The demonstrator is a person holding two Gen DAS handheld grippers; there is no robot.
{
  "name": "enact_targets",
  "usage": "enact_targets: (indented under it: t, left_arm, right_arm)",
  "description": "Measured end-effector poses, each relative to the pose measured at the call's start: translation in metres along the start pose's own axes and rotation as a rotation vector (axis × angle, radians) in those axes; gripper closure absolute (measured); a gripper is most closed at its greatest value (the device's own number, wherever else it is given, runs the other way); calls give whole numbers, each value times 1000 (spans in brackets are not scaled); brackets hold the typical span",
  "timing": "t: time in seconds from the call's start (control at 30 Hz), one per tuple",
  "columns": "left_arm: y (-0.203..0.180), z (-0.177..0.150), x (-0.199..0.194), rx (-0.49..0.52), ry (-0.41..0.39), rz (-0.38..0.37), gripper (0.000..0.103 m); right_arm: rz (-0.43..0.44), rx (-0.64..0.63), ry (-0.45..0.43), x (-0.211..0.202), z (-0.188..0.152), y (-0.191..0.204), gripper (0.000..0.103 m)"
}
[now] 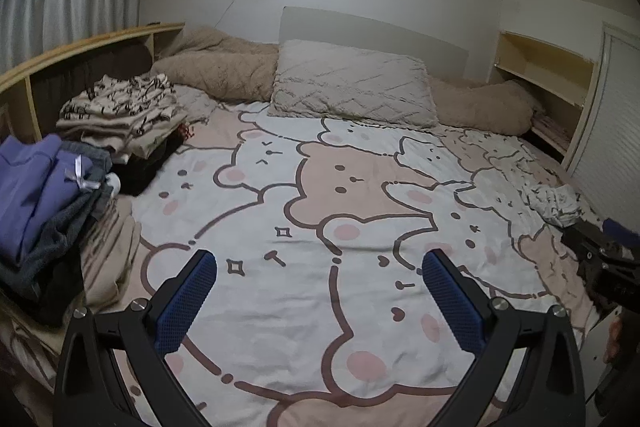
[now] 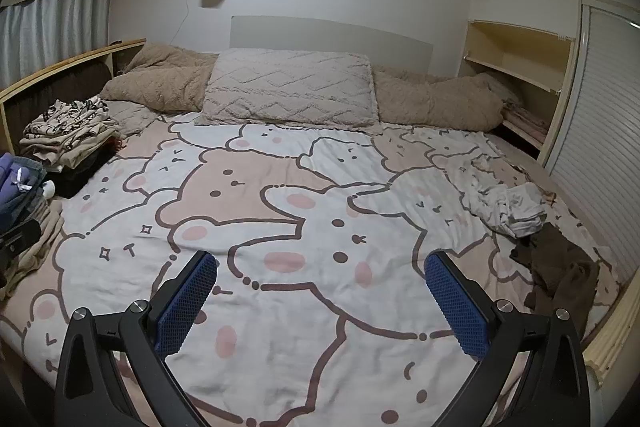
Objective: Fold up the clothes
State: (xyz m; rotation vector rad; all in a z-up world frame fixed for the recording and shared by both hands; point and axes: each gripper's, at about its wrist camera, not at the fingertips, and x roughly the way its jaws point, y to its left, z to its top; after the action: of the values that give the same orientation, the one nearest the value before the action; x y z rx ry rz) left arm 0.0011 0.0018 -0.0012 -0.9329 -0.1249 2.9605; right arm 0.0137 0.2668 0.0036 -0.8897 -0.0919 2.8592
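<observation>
Left gripper: fingers spread wide, blue pads facing each other, nothing between them; it hovers over the near middle of the bedsheet.
Right gripper: same, jaws wide apart and holding nothing, above the near part of the sheet.

Clothes to fold: a crumpled white garment lies on the right side of the bed, with a brown garment just beside it on its near side (both loose, unfolded). In the left wrist view only the white one shows, at the right edge.

Folded stacks at the left edge of the bed: a patterned cream pile farther back, a purple top on grey items nearer.

Far end: a cream pillow rests against the headboard, a tan quilt bunched behind and to both sides of it.

Right edge: white slatted door
</observation>
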Motion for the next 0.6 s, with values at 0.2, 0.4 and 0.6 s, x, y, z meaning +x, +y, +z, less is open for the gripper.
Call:
enact_targets:
  t: [0.2, 0.4, 0.6]
  left_arm:
    - [-8, -8, 0, -1, -1, 1, 0]
    - [-1, -1, 2, -19, 7, -14, 0]
    - [2, 1, 5, -18, 3, -13, 0]
  right_arm:
    - [-14, -3, -13, -2, -1, 4, 0]
    - [-11, 6, -8, 3, -6, 6, 0]
    - [-3, 33, 27, 12, -2, -5, 0]
